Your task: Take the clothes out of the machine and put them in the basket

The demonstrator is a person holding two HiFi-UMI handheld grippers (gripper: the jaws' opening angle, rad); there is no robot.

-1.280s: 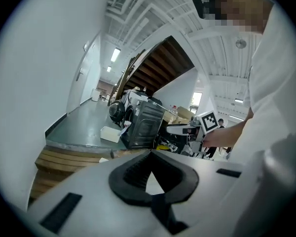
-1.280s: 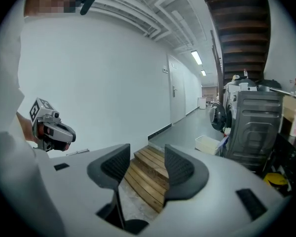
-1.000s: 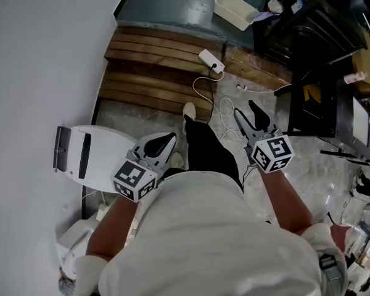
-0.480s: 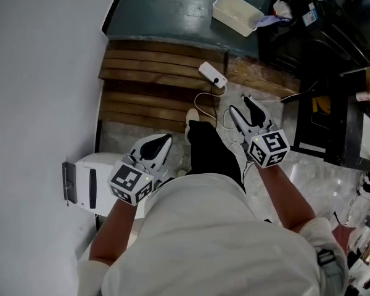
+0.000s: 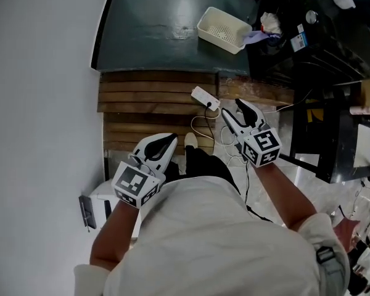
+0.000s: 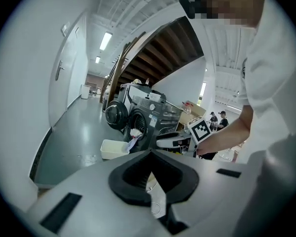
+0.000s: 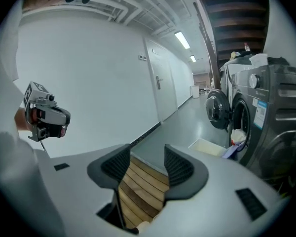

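Note:
A dark washing machine (image 6: 155, 113) stands ahead with its round door (image 6: 116, 115) swung open. Light clothes (image 6: 134, 132) hang out of its opening. On the grey floor in front of it sits a white basket (image 5: 222, 29), with nothing in it. Both grippers are held out in front of the person, well short of the machine. My left gripper (image 5: 162, 147) has its tips together and holds nothing. My right gripper (image 5: 237, 113) stands open with only floor between its pads (image 7: 177, 164). The right gripper view also shows the clothes (image 7: 239, 135) and basket (image 7: 207, 146).
Brown wooden slats (image 5: 154, 103) lie on the floor between the person and the grey floor. A white power strip (image 5: 205, 97) with its cable lies on them. A white wall runs along the left. Dark shelving (image 5: 333, 134) fills the right side.
The person has walked forward, and both grippers have come nearer to the basket and the machine. The white appliance by the wall has slid back. Neither gripper's jaws have changed.

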